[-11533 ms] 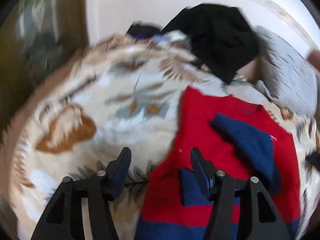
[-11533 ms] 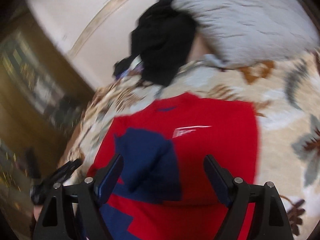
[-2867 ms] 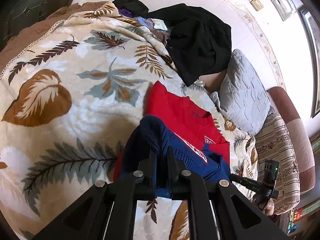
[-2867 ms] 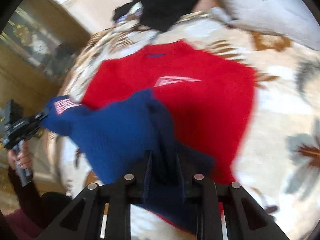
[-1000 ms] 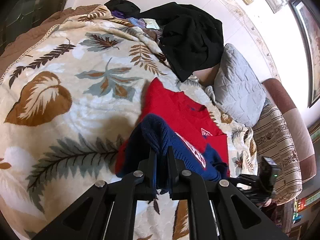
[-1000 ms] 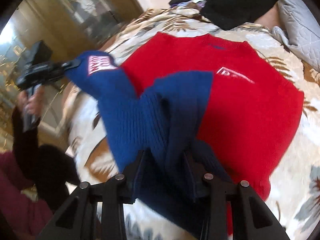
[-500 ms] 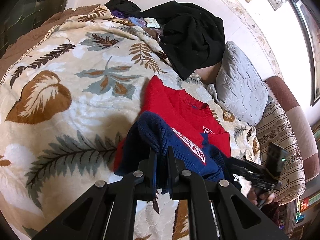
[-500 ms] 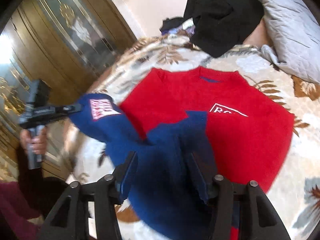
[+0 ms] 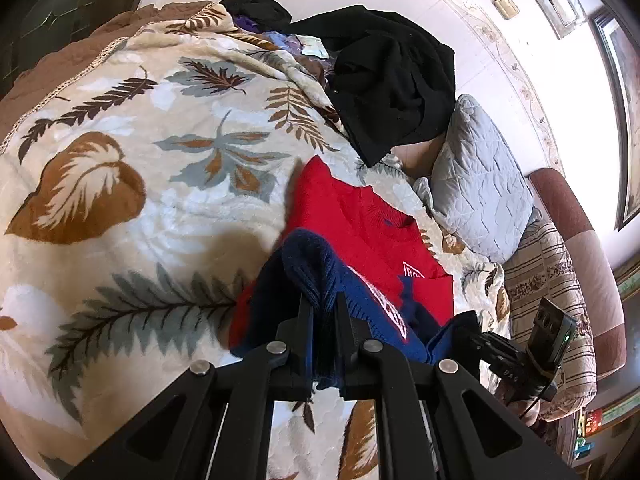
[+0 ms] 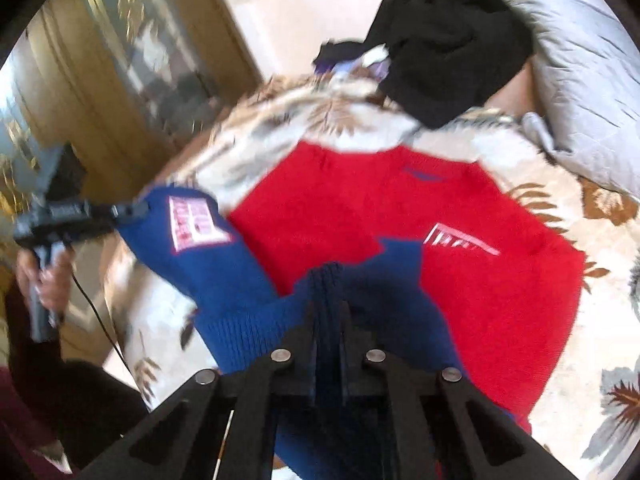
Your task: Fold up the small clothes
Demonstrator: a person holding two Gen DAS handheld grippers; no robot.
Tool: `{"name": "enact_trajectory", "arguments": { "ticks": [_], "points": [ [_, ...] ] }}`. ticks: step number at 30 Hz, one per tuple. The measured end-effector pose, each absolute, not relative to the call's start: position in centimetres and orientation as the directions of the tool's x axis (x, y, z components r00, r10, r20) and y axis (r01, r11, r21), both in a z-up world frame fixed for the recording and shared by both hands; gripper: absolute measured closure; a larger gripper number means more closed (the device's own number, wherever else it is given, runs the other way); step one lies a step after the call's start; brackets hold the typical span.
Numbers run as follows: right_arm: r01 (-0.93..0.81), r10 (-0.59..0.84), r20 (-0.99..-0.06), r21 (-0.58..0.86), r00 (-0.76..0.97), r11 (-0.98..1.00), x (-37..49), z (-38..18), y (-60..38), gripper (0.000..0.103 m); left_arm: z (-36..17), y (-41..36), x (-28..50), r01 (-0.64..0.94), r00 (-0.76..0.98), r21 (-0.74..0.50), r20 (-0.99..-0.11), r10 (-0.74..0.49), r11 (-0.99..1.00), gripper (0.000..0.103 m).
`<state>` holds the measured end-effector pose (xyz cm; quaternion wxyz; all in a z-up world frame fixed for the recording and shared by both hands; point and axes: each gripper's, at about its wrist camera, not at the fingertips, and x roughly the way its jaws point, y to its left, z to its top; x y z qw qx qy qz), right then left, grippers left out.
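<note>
From the left wrist: the left gripper (image 9: 322,312) is keeping its jaws clamped on the sweater (image 9: 360,216)'s navy hem, lifted over the red body in the middle of the leaf-print blanket (image 9: 120,208).

From the right wrist: the right gripper (image 10: 326,312), open half a second ago, is now pinching the navy knit again, so the bottom-up fold is probably resuming.

Strong daylight is being let in through the window (image 9: 624,92) at the upper right of the left wrist view, where wall and glass are being blown out to white. A soft shadow is being cast on the blanket (image 9: 120,208). That view is being kept sharp; the right wrist view is being smeared by motion blur, worst on the cabinet (image 10: 100,80). Both are being bent by fisheye distortion and ringed in black.
</note>
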<state>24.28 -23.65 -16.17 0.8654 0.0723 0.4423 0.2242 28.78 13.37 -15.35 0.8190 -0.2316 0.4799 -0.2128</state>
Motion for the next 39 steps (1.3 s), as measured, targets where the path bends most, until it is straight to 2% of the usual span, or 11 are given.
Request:
{"name": "enact_trajectory", "arguments": {
  "ticks": [7,13,17,21,27,30,32,34,35,37,39],
  "points": [
    [-0.242,0.466,-0.696,0.401,0.546,0.884,24.9,-15.8,-26.9,0.095,-15.5,12.8,29.8,0.109,0.45,-0.592,-0.687,-0.571,0.798,0.094],
    [-0.155,0.432,-0.645,0.44,0.631,0.884,25.8,-14.4,-29.4,0.095,-14.2,12.2,31.5,0.094,0.478,-0.648,-0.637,-0.605,0.756,0.094],
    [-0.06,0.4,-0.616,0.496,0.679,0.866,27.4,-14.3,-32.0,0.095,-13.4,10.8,34.2,0.088,0.494,-0.679,-0.605,-0.624,0.729,0.094],
    [0.052,0.339,-0.587,0.548,0.735,0.835,28.8,-14.5,-35.8,0.095,-13.3,8.6,38.7,0.077,0.514,-0.662,-0.614,-0.599,0.745,0.094],
    [0.263,0.196,-0.586,0.605,0.787,0.751,30.1,-17.3,-42.4,0.096,-16.7,5.7,44.4,0.022,0.525,-0.66,-0.632,-0.57,0.751,0.094],
    [0.343,0.134,-0.622,0.585,0.771,0.735,30.5,-19.1,-44.4,0.096,-19.6,3.9,46.3,-0.007,0.504,-0.608,-0.688,-0.522,0.794,0.092],
    [0.358,0.111,-0.629,0.569,0.769,0.741,30.6,-19.5,-45.0,0.096,-21.7,3.5,47.1,-0.037,0.502,-0.581,-0.714,-0.488,0.813,0.085],
    [0.303,0.181,-0.592,0.623,0.785,0.721,30.8,-19.5,-44.7,0.096,-22.2,3.5,47.0,-0.025,0.514,-0.598,-0.695,-0.503,0.801,0.076],
    [0.274,0.22,-0.586,0.636,0.78,0.722,31.1,-19.2,-43.8,0.092,-21.7,3.4,46.7,-0.01,0.52,-0.601,-0.686,-0.509,0.799,0.07],
    [0.232,0.27,-0.595,0.63,0.757,0.741,31.6,-19.2,-42.2,0.092,-19.4,3.3,45.6,0.038,0.567,-0.592,-0.651,-0.506,0.805,0.036],
    [0.186,0.307,-0.614,0.607,0.727,0.773,31.9,-18.9,-40.3,0.092,-16.9,3.7,43.8,0.064,0.654,-0.549,-0.608,-0.45,0.833,0.029]
  ]
}}
